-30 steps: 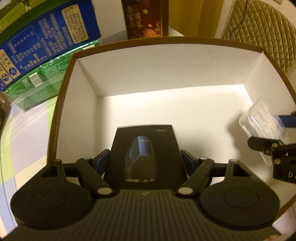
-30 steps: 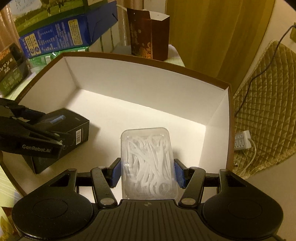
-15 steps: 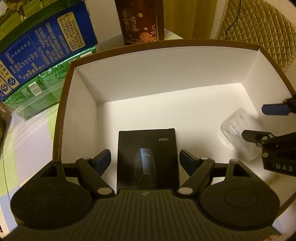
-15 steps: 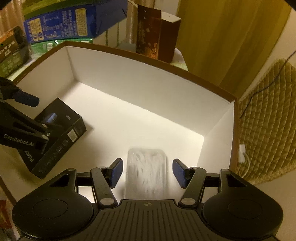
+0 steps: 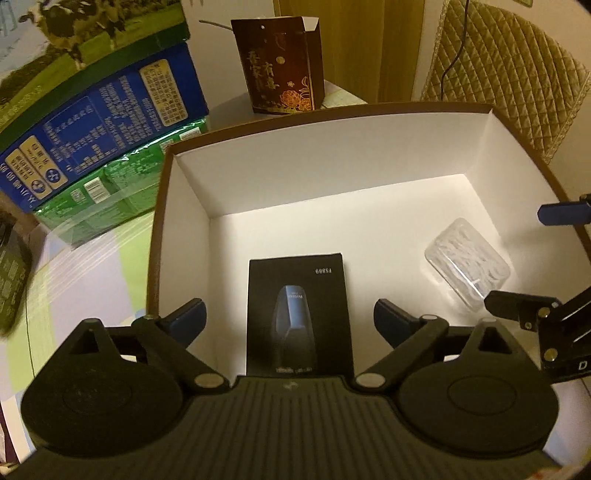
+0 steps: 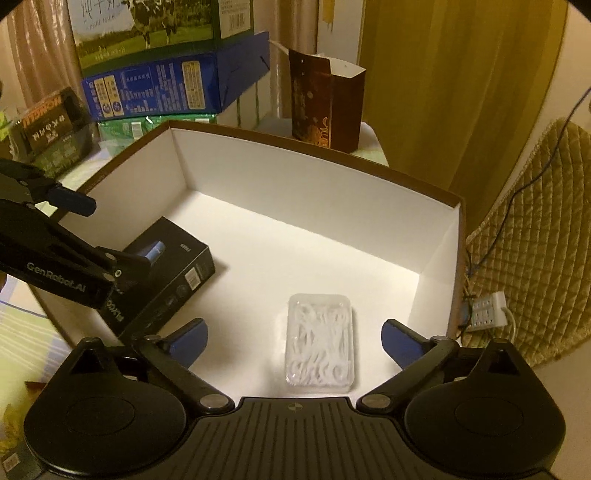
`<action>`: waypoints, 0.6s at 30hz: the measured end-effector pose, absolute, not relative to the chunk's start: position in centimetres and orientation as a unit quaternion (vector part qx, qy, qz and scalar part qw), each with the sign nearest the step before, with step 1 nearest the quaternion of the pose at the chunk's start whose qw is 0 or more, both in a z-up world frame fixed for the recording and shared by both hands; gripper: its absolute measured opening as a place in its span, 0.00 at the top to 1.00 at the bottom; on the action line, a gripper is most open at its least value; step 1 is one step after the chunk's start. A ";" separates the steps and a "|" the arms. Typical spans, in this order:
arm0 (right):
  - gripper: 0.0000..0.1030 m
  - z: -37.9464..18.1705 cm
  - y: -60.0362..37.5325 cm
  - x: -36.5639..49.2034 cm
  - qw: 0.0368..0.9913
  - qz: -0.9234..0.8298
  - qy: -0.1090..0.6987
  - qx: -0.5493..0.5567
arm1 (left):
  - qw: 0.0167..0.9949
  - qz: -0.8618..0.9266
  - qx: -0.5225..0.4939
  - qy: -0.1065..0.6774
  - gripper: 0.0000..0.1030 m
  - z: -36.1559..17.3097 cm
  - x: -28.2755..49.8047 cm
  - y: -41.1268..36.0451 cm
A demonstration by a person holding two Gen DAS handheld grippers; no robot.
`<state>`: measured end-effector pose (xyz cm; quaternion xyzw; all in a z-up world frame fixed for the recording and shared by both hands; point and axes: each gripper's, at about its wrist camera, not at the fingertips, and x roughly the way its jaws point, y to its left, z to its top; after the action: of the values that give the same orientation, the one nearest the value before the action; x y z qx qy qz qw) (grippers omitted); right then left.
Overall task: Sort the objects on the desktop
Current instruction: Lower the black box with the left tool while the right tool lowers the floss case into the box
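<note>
We see the black box lying flat on the white floor of the carton, picture side up. Its long axis runs along the line the left gripper points, from the near wall toward the far wall, with the small lettering at the far end. It sits between and below the left gripper's blue pads, which stand clear of both long edges; the jaws are opening wide and hold nothing.

The clear case of white picks lies flat on the carton floor too, toward the carton's right wall. In the right wrist view its long axis also runs along the gripper's line, slightly tilted. It lies between and beneath the right gripper, a little nearer the right finger, and neither pad touches it; these jaws are opening as well, with nothing gripped.

In that same view the box lies at an angle to the case, well apart from it, near the left wall.

Behind the carton stand a brown bag and stacked cartons of milk.
</note>
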<state>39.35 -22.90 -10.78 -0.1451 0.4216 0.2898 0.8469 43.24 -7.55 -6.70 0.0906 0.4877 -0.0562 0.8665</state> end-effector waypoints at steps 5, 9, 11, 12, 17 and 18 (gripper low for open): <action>0.04 -9.9 -23.7 38.3 0.853 0.285 0.418 -0.127 | 0.869 -0.059 0.087 0.482 0.04 -5.4 41.5 -7.6; 0.03 -9.1 -24.3 37.4 0.858 0.279 0.416 -0.113 | 0.871 -0.060 0.078 0.482 0.04 -4.5 40.2 -7.5; 0.03 -8.8 -24.5 36.9 0.860 0.277 0.415 -0.110 | 0.872 -0.058 0.075 0.480 0.04 -4.0 39.4 -7.5; 0.03 -8.6 -24.5 36.6 0.861 0.276 0.414 -0.108 | 0.873 -0.057 0.076 0.479 0.04 -3.8 39.1 -7.5; 0.02 -7.5 -25.0 35.0 0.866 0.276 0.405 -0.097 | 0.877 -0.051 0.075 0.471 0.04 -2.8 37.3 -7.2; 0.02 -7.3 -25.1 34.6 0.867 0.277 0.404 -0.094 | 0.878 -0.051 0.073 0.470 0.04 -2.6 37.0 -7.2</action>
<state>34.62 -25.10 -7.33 -0.0941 0.4038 0.2772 0.8667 36.98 -7.18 -2.64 0.0728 0.4699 -0.0508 0.8783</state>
